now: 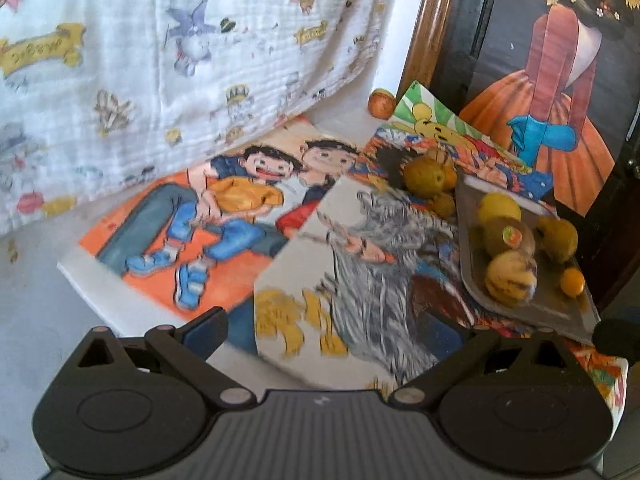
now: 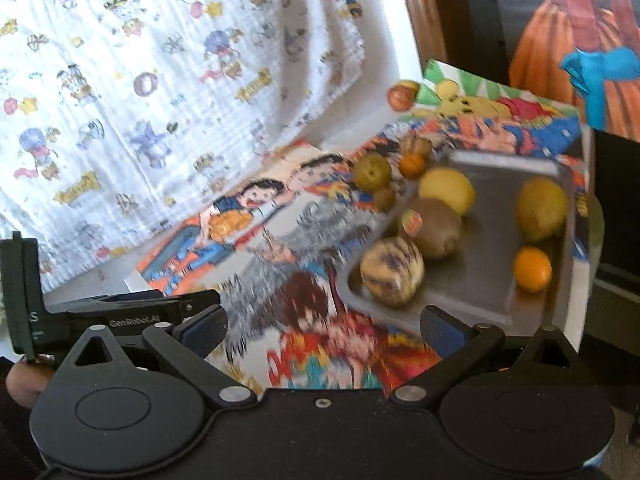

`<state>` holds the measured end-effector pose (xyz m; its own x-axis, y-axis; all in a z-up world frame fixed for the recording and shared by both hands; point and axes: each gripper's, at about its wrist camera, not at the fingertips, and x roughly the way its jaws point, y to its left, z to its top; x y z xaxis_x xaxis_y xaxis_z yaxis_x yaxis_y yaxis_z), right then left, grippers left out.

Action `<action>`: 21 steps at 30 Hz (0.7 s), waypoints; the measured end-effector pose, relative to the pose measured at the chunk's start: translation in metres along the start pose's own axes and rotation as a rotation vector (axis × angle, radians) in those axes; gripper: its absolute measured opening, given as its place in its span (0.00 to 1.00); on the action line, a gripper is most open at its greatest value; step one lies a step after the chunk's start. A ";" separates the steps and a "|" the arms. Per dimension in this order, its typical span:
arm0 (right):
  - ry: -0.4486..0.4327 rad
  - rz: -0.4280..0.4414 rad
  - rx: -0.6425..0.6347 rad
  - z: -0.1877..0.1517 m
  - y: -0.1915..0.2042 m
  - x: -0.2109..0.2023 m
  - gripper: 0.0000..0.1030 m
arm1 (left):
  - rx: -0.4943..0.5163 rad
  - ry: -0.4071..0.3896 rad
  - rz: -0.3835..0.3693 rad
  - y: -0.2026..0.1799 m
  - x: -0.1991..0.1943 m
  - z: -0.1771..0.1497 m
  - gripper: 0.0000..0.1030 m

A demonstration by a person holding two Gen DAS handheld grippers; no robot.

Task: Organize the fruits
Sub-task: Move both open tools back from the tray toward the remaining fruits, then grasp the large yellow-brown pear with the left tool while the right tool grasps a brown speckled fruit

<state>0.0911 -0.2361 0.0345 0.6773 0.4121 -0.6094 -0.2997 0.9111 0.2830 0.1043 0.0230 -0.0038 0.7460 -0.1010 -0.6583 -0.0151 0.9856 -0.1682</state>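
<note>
A metal tray [image 2: 480, 276] lies on colourful drawings at the right. It holds a lemon [image 2: 446, 190], a kiwi [image 2: 434, 232] with a sticker, a striped yellow fruit [image 2: 392, 272], a yellow-green fruit [image 2: 542, 210] and a small orange [image 2: 532, 268]. Beyond the tray's far left corner lie a green fruit [image 2: 372, 176], a small orange fruit [image 2: 412, 164] and two small brownish ones. My right gripper [image 2: 322, 328] is open and empty, just short of the tray's near edge. My left gripper [image 1: 324, 330] is open and empty over the drawings, with the tray [image 1: 472, 264] to its right.
A reddish round fruit [image 2: 402, 95] sits alone at the far edge by a wooden frame [image 1: 424, 32]. A white printed cloth [image 1: 180, 60] hangs along the back left. A large painting [image 1: 560, 92] stands behind the tray. The left unit's black housing [image 2: 120, 314] is beside my right gripper.
</note>
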 end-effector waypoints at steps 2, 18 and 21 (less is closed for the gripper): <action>-0.004 0.012 -0.010 0.016 -0.001 0.003 0.99 | 0.003 -0.009 -0.005 0.000 0.004 0.011 1.00; -0.026 0.025 -0.034 0.179 -0.058 0.058 0.99 | 0.076 -0.027 -0.127 -0.038 0.070 0.108 1.00; 0.005 0.028 -0.017 0.195 -0.071 0.082 0.99 | 0.085 -0.019 -0.153 -0.044 0.090 0.121 1.00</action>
<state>0.2986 -0.2691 0.1088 0.6649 0.4378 -0.6052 -0.3299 0.8990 0.2879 0.2529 -0.0127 0.0330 0.7476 -0.2488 -0.6157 0.1553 0.9670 -0.2021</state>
